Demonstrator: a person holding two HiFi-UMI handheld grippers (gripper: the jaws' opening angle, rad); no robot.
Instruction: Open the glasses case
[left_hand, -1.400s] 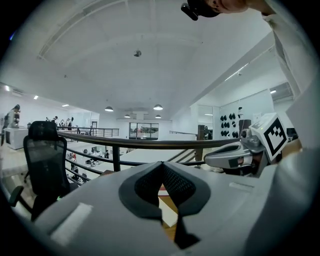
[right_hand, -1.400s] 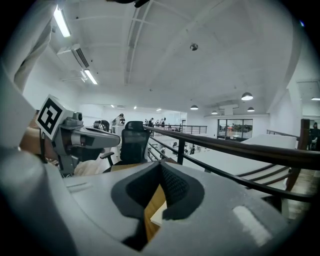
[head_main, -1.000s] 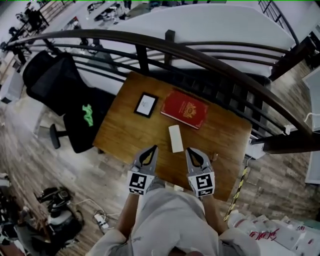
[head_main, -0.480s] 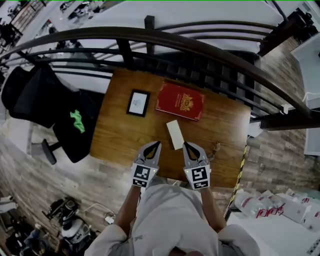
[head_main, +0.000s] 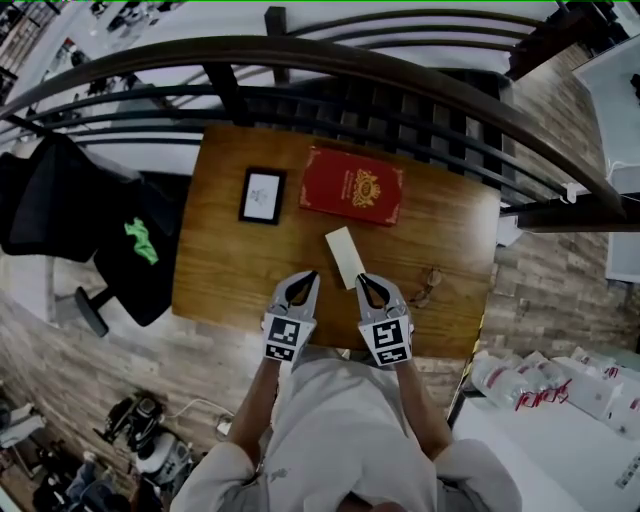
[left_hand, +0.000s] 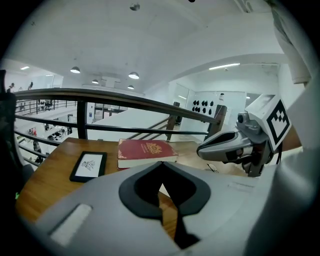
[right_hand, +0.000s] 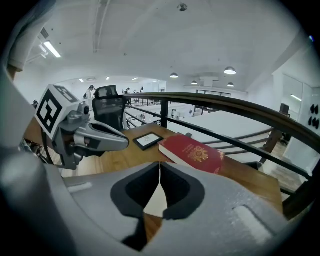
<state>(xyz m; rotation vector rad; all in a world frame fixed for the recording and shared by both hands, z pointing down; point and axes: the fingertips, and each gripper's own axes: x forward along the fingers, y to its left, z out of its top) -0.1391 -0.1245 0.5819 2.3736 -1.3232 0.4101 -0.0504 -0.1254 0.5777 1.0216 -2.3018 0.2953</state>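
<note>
We count one table (head_main: 225, 275), one red book (head_main: 351, 185), one black frame (head_main: 262, 195), one white glasses case (head_main: 346, 257), one pair of glasses (head_main: 424, 287), one chair (head_main: 120, 250) and two grippers: the left gripper (head_main: 311, 274), the right gripper (head_main: 361, 278).

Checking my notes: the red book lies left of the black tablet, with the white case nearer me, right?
No. The red book lies right of the black tablet, as the head view shows; the white case is nearer you.
</note>
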